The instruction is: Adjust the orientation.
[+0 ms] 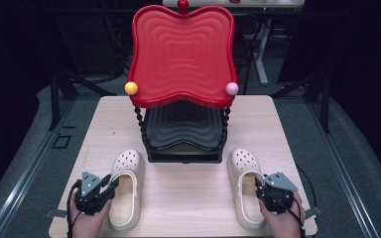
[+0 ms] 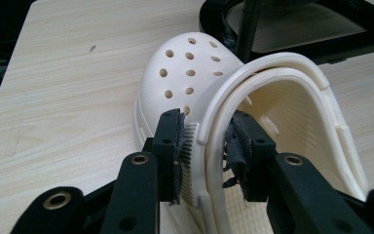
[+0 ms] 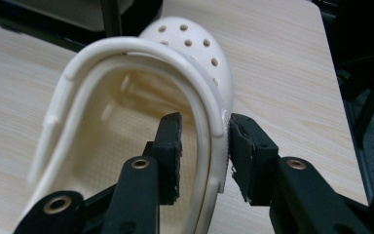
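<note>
Two cream perforated clogs lie on the wooden table, toes pointing away from me. My left gripper straddles the outer side wall and heel strap of the left clog. In the left gripper view, the gripper has both pads touching that wall of the clog. My right gripper straddles the outer wall of the right clog. In the right gripper view, the gripper has its inner pad standing off the wall of the clog with a small gap.
A two-tier rack stands mid-table just beyond the clogs: a red wavy tray on top and a black tray below. A yellow ball and a pink ball cap its front corners. Dark floor surrounds the table.
</note>
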A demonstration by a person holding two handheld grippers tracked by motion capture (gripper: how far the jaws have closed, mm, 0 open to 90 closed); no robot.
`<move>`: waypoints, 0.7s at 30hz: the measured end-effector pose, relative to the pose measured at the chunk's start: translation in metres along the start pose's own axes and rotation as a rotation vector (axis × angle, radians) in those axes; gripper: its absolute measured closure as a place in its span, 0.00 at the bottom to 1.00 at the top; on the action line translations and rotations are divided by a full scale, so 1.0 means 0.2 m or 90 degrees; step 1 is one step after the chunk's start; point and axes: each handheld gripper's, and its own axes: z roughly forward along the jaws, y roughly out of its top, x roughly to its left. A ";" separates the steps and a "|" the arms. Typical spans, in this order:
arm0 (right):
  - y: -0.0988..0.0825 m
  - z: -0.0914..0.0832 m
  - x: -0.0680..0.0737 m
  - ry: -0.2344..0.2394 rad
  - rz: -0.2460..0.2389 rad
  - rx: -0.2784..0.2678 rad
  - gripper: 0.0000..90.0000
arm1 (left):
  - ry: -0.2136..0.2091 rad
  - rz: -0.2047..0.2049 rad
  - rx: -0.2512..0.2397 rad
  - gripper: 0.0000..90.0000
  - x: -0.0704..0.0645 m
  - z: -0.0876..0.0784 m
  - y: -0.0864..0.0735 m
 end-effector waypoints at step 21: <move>0.03 -0.14 -0.05 0.028 0.048 -0.105 0.87 | -0.008 -0.006 0.001 0.74 0.01 0.00 0.00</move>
